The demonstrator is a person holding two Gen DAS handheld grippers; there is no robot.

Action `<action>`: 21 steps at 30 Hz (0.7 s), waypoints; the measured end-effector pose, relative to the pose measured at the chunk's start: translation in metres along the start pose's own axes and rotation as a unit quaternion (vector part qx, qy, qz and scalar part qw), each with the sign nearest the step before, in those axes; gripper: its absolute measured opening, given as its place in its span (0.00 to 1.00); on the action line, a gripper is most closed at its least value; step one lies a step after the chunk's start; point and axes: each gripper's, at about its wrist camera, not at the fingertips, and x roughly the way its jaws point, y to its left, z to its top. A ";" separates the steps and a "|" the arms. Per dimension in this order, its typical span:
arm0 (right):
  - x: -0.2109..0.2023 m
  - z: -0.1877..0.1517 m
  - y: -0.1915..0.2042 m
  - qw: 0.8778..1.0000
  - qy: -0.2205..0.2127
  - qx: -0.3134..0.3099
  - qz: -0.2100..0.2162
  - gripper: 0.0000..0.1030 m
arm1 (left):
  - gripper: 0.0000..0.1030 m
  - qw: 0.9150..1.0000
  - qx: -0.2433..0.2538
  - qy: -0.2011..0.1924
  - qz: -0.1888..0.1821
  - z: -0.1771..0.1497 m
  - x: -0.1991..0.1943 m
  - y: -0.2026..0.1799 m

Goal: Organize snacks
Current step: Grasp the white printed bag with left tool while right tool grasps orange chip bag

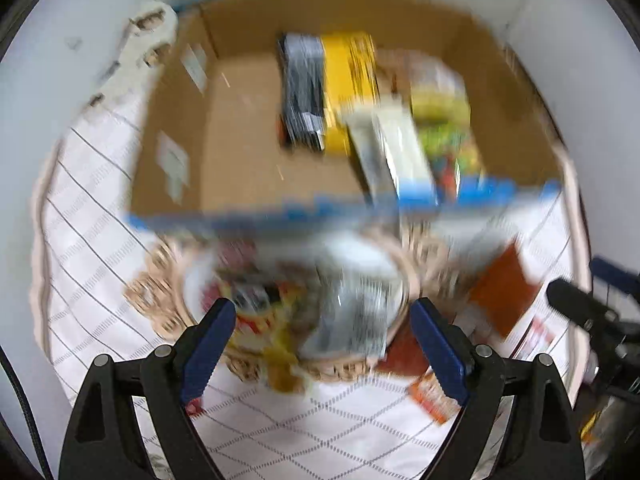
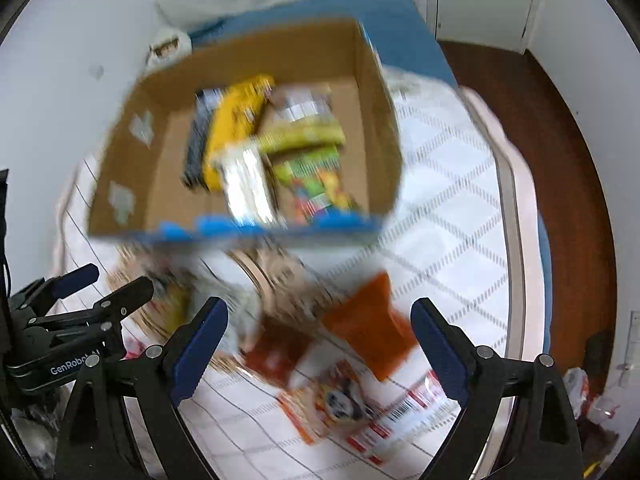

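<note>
Both views are motion-blurred. A cardboard box (image 1: 240, 128) (image 2: 372, 92) stands on the bed and holds several snack packs: a dark one (image 1: 302, 92), a yellow one (image 1: 348, 80) (image 2: 236, 120), a silver-white one (image 1: 392, 148) (image 2: 248, 184) and a green one (image 1: 448, 128) (image 2: 316, 172). In front of it a wicker basket (image 1: 160, 300) (image 2: 280, 276) holds more packs. My left gripper (image 1: 324, 344) (image 2: 108, 284) is open and empty over the basket. My right gripper (image 2: 320, 340) is open and empty above an orange pack (image 2: 368, 320) (image 1: 504, 292) and a panda-printed pack (image 2: 340, 400).
The white quilted bedspread (image 1: 88, 248) (image 2: 448, 216) covers the bed. A white wall (image 2: 52, 100) stands at the left, a brown floor (image 2: 560, 168) at the right. A blue cloth (image 2: 400, 24) lies behind the box. A white lace item (image 1: 148, 36) lies by the box's far left corner.
</note>
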 end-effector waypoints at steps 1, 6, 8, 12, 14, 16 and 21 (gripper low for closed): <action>0.012 -0.005 -0.005 1.000 0.013 -0.008 -0.005 0.92 | 0.87 1.000 0.008 0.009 0.004 -0.003 0.012 -0.004; 0.059 -0.015 -0.012 0.995 0.052 -0.067 -0.049 0.92 | 0.87 0.996 0.054 0.060 0.025 -0.010 0.067 -0.029; 0.074 -0.015 -0.010 0.992 0.066 -0.090 -0.054 0.92 | 0.87 0.995 0.063 0.077 0.028 -0.008 0.084 -0.037; 0.095 -0.018 0.001 0.983 0.084 -0.142 -0.085 0.91 | 0.84 0.994 0.065 0.081 0.036 -0.004 0.101 -0.044; 0.103 -0.019 0.003 0.980 0.089 -0.149 -0.100 0.83 | 0.62 0.994 0.057 0.080 0.037 -0.003 0.104 -0.043; 0.108 -0.019 -0.004 0.982 0.100 -0.123 -0.099 0.61 | 0.58 0.995 0.051 0.080 0.034 -0.001 0.108 -0.045; 0.105 -0.017 -0.047 0.991 0.117 0.056 -0.029 0.55 | 0.57 0.995 -0.004 0.095 0.010 -0.009 0.114 -0.030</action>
